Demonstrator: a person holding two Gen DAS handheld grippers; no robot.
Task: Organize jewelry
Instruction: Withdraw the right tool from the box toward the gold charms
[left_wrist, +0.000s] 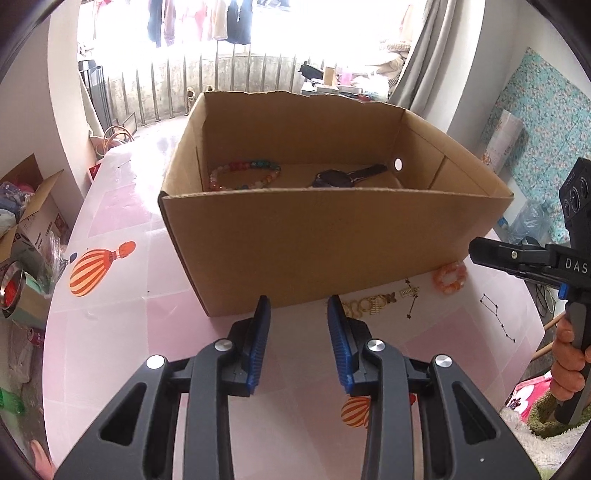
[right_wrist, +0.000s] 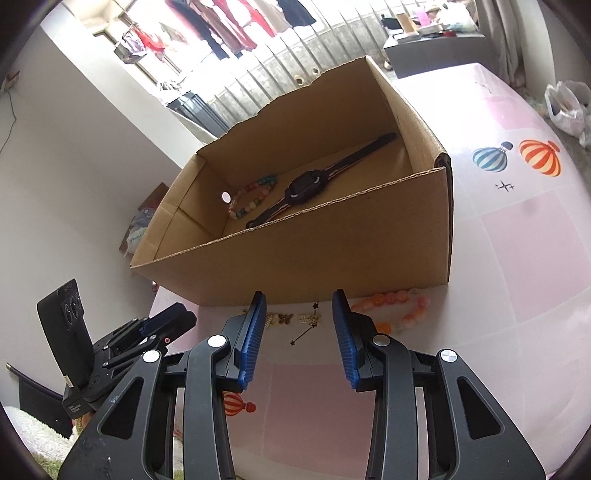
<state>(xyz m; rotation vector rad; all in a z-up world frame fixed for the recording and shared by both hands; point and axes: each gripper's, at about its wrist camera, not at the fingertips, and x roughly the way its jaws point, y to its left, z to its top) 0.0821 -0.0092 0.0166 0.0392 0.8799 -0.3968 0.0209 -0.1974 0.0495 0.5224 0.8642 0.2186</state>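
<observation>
Two light pieces are lying near the box (right_wrist: 332, 266): a stiff gold hair clip (right_wrist: 282, 318) and a slippery orange bead bracelet (right_wrist: 400, 310). Both the left gripper (left_wrist: 299, 301) and right gripper (right_wrist: 299, 297) are hanging part-spread, pinching nothing; the clip's middle is looking like the best hold.

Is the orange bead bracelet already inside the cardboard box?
No, the orange bead bracelet lies on the table outside the cardboard box, against its front wall.

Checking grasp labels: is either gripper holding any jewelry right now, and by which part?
Nothing is held. Left gripper and right gripper both stand open and empty.
</observation>
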